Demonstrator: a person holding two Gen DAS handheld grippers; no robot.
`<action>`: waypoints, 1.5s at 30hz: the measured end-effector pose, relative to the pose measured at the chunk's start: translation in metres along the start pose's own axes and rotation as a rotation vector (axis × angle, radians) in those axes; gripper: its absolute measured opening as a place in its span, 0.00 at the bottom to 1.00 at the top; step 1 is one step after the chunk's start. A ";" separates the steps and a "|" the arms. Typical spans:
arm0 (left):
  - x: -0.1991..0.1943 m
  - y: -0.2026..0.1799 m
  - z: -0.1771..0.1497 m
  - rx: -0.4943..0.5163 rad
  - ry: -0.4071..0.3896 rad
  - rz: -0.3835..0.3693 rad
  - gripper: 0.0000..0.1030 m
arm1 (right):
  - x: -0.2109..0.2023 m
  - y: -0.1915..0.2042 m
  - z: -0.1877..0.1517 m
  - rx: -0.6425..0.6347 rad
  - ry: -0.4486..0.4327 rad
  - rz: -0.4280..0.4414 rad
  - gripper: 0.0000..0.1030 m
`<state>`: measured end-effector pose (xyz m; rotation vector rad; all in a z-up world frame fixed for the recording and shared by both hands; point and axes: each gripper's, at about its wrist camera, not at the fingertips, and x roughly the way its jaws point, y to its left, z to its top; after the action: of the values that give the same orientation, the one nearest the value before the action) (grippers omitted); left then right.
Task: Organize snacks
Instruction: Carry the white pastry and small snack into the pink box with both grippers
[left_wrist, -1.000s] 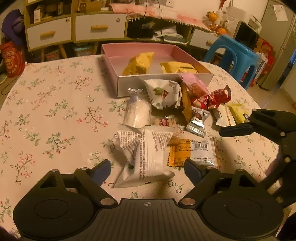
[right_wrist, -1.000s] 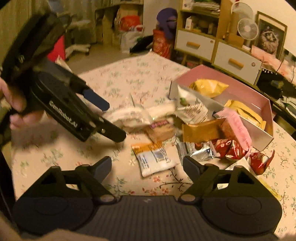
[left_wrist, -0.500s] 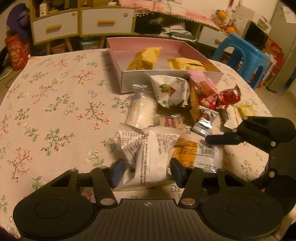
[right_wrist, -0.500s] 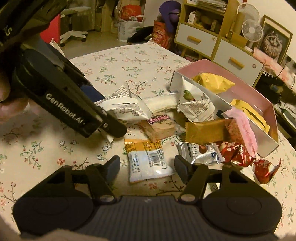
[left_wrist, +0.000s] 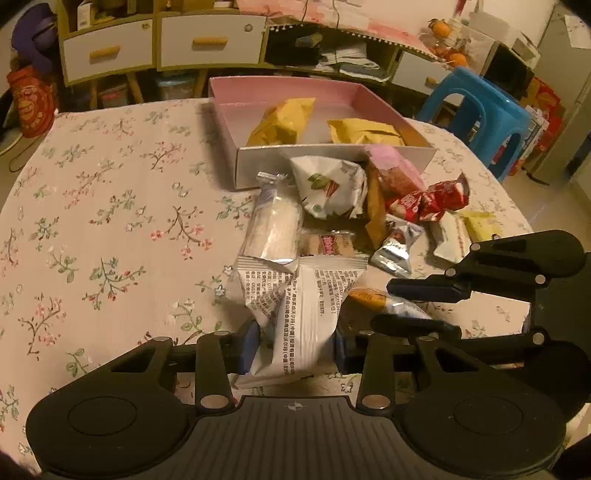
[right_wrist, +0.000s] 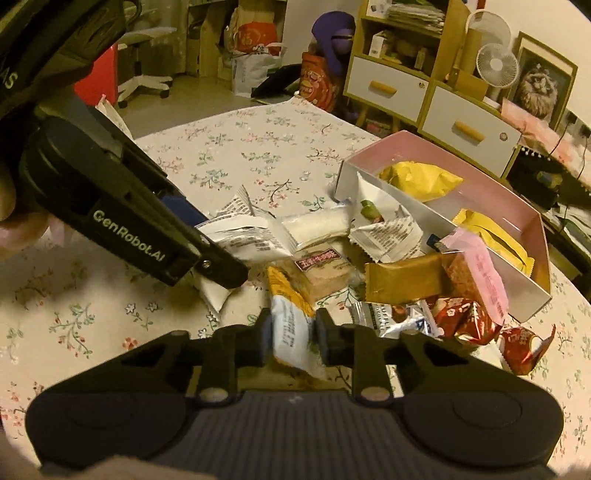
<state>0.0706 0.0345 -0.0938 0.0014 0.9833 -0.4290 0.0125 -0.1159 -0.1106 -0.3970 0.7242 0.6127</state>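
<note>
A pile of wrapped snacks lies on the floral tablecloth in front of a pink-lined box that holds two yellow packets. My left gripper is shut on a white printed snack packet at the near edge of the pile. My right gripper is shut on an orange-and-white snack packet, which also shows in the left wrist view. The box also shows in the right wrist view, at the right behind the pile. The left gripper also shows in the right wrist view, close to my right one.
The pile holds a clear rice-cake packet, a white leaf-print packet, a brown packet, a pink packet and red wrapped sweets. A blue stool and drawers stand past the table.
Both grippers have closed from open, the left on the white packet and the right on the orange-and-white packet. Both moved in toward the pile, and the orange-and-white packet now stands on edge.
</note>
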 end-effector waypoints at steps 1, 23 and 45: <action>-0.002 0.000 0.001 -0.002 -0.001 -0.005 0.36 | -0.001 -0.002 0.000 0.005 0.006 0.002 0.11; -0.019 0.000 0.018 -0.024 -0.057 -0.001 0.36 | -0.029 -0.035 0.014 0.115 -0.104 0.012 0.11; -0.012 -0.027 0.106 -0.057 -0.205 -0.028 0.36 | -0.037 -0.115 0.040 0.322 -0.240 -0.139 0.11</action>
<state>0.1412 -0.0063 -0.0195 -0.1060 0.7935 -0.4175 0.0846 -0.1955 -0.0422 -0.0722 0.5477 0.3949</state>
